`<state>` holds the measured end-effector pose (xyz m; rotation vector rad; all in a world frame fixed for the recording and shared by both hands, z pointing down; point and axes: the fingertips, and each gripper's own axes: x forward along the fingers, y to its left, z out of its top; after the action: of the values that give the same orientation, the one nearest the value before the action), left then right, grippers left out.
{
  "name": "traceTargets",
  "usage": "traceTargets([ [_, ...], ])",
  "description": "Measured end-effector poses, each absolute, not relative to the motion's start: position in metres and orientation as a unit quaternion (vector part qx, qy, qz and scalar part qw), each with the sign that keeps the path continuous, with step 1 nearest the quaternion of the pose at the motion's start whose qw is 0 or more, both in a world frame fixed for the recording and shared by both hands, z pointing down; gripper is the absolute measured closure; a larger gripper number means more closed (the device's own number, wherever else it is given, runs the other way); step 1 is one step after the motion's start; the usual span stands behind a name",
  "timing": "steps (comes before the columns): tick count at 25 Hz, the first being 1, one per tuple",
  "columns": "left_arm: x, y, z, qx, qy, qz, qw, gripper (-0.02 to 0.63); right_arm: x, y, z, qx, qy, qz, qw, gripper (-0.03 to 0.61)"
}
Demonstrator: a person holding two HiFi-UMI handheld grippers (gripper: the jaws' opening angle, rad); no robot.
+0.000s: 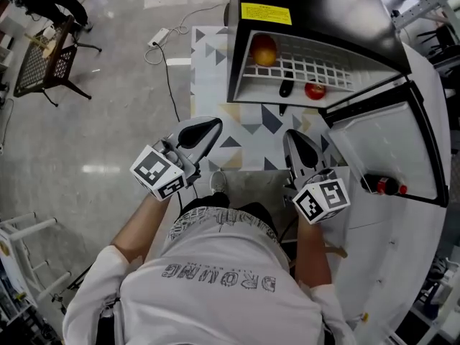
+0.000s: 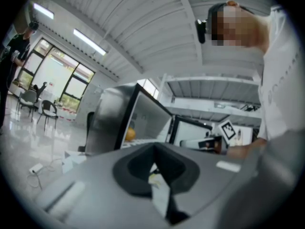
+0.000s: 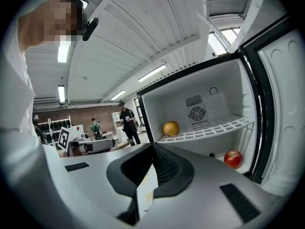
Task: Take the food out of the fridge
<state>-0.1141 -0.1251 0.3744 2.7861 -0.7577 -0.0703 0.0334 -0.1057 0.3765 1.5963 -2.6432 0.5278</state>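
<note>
Whereas head view shows bottle [image 1: 381,185], right gripper view adds fan [image 3: 197,113]; left gripper [image 1: 213,126], right gripper [image 1: 290,135] closed, empty; patterned mat [image 1: 208,63].

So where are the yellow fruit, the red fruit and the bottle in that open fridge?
yellow fruit [image 3: 171,128], right gripper view, centre of its rounded skin.
red fruit [image 3: 232,159], right gripper view, centre of its skin.
bottle [image 1: 379,185], head view, middle of its body.

Fridge tally: two fruits, one bottle.
One open fridge [image 1: 316,6] with one wire shelf [image 1: 327,69], one yellow-orange fruit [image 1: 264,49], one red apple [image 1: 315,90], one red-capped bottle [image 1: 381,185]; left tongs [image 1: 207,130] and right tongs [image 1: 297,146] make two.
</note>
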Motion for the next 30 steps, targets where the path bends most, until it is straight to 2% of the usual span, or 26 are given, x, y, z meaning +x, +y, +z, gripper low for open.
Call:
traceTargets([
  [30, -0.097, -0.184, 0.377, 0.935, -0.327, -0.016, 0.134, 0.607, 0.039, -0.225, 0.361, 0.47, -0.873, 0.128, 0.028, 0.577],
])
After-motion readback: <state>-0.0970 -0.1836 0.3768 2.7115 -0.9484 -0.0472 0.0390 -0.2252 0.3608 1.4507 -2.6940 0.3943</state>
